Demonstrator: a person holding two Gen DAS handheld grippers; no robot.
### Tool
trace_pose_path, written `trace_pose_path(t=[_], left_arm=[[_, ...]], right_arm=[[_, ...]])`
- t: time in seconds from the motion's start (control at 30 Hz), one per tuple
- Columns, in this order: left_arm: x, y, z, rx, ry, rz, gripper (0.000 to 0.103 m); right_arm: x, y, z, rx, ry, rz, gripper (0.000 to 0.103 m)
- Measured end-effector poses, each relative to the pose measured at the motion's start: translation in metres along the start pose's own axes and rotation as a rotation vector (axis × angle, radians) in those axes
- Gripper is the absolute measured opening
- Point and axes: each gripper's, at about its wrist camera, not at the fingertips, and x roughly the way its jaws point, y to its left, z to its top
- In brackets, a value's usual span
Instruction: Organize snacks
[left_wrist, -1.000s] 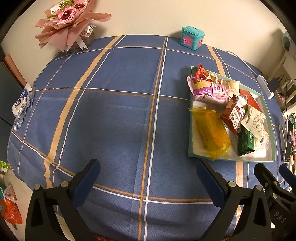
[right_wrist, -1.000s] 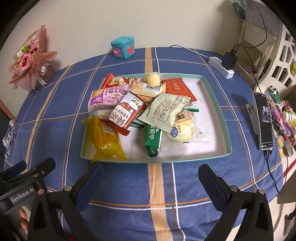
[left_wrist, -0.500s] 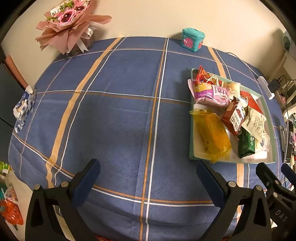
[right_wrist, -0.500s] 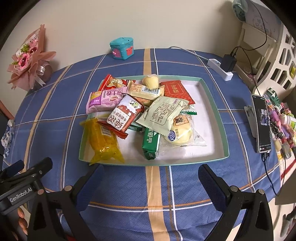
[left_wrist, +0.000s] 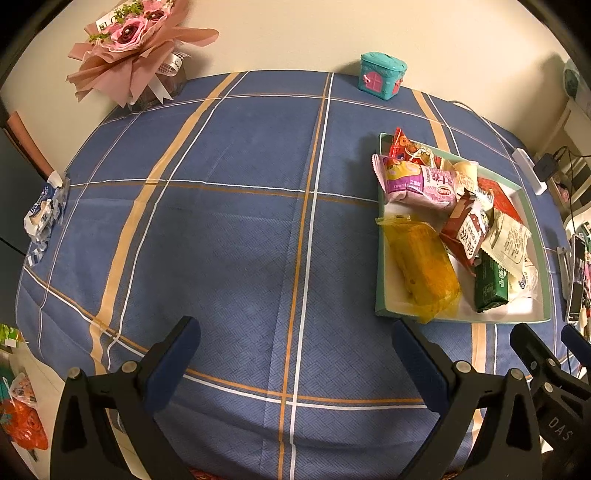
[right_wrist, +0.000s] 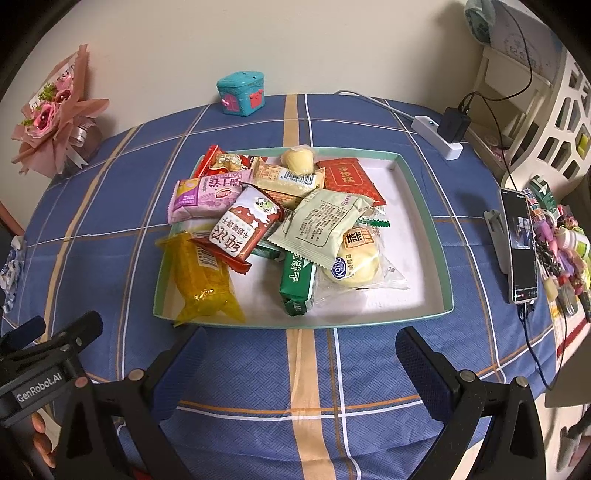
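Note:
A green-rimmed white tray (right_wrist: 424, 206) holds several snack packets in a loose pile: a yellow packet (right_wrist: 203, 277), a purple packet (right_wrist: 207, 195), a red-and-white packet (right_wrist: 245, 227), a green biscuit bar (right_wrist: 297, 284), a bun in clear wrap (right_wrist: 360, 262) and a red envelope-like packet (right_wrist: 347, 179). The tray also shows in the left wrist view (left_wrist: 532, 206) at the right. My right gripper (right_wrist: 295, 354) is open and empty, just short of the tray's near rim. My left gripper (left_wrist: 295, 347) is open and empty over bare tablecloth, left of the tray.
A teal house-shaped box (right_wrist: 242, 94) and a pink bouquet (left_wrist: 136, 48) stand at the table's far edge. A phone on a stand (right_wrist: 519, 243), a power strip (right_wrist: 437, 136) and small clutter sit right of the tray. A crumpled wrapper (left_wrist: 44, 214) lies at the left edge.
Both grippers have drawn back a little from the tray, which looks slightly farther off. Both stay open and empty. The snacks have not moved.

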Motion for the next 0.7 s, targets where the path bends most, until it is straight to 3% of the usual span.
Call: trace_pose_path(t=[0.43, 0.7], left_arm=[[-0.0034, 0.0015, -0.0002, -0.016, -0.022, 0.040, 0.103], [-0.0063, -0.0001, 0.0005, -0.014, -0.039, 0.019, 0.103]], right_arm=[[0.0001, 0.0004, -0.0005, 0.002, 0.002, -0.001, 0.103], [0.0004, 0.0003, -0.0006, 0.002, 0.003, -0.001, 0.103]])
